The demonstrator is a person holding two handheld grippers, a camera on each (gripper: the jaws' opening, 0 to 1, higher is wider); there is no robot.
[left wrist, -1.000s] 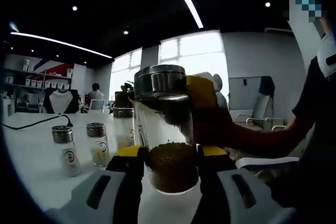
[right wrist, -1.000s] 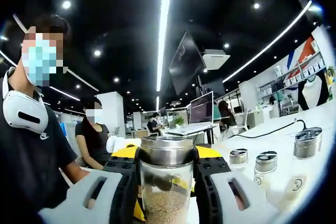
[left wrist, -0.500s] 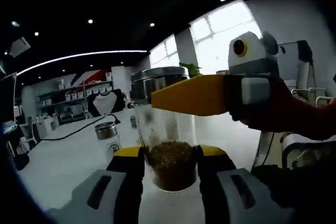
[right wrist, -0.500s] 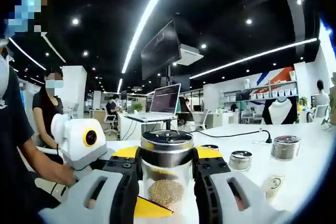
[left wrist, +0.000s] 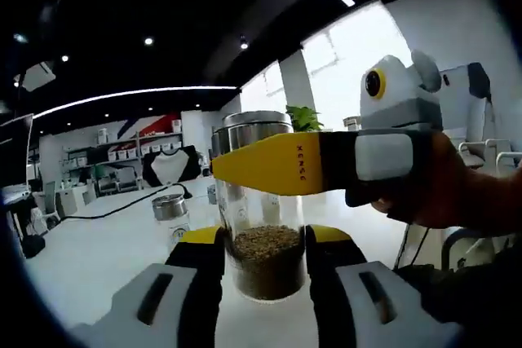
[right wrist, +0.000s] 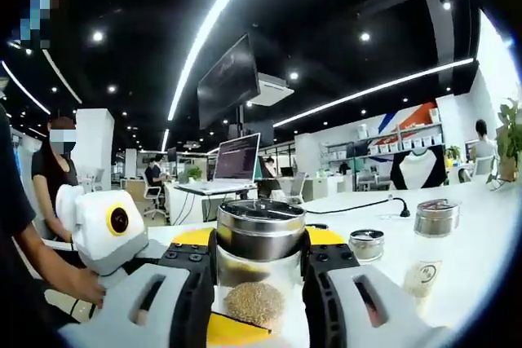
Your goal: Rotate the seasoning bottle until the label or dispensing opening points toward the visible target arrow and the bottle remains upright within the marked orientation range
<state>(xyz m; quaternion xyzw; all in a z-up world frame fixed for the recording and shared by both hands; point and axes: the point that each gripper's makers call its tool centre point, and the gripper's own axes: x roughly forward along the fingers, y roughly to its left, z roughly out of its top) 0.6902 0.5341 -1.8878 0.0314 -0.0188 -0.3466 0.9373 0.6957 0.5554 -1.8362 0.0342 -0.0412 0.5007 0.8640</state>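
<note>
A big office room with a dark ceiling, long strip lights and bright windows sits behind a smooth white table (left wrist: 90,258). Since half a second ago the views have swung only a little, and the right gripper's yellow jaw has dropped lower across the bottle in the left gripper view.

The seasoning bottle (left wrist: 263,226) stands upright on the table, near the edge by the person. It is a clear glass tube with a shiny round metal lid and brown crumbly spice in the bottom.

The left gripper (left wrist: 263,244) is closed on the bottle low down, black pads on both sides. The right gripper (right wrist: 259,250) is squeezed on it just under the lid.

Other small glass jars (right wrist: 431,242) with metal lids stand further back
</note>
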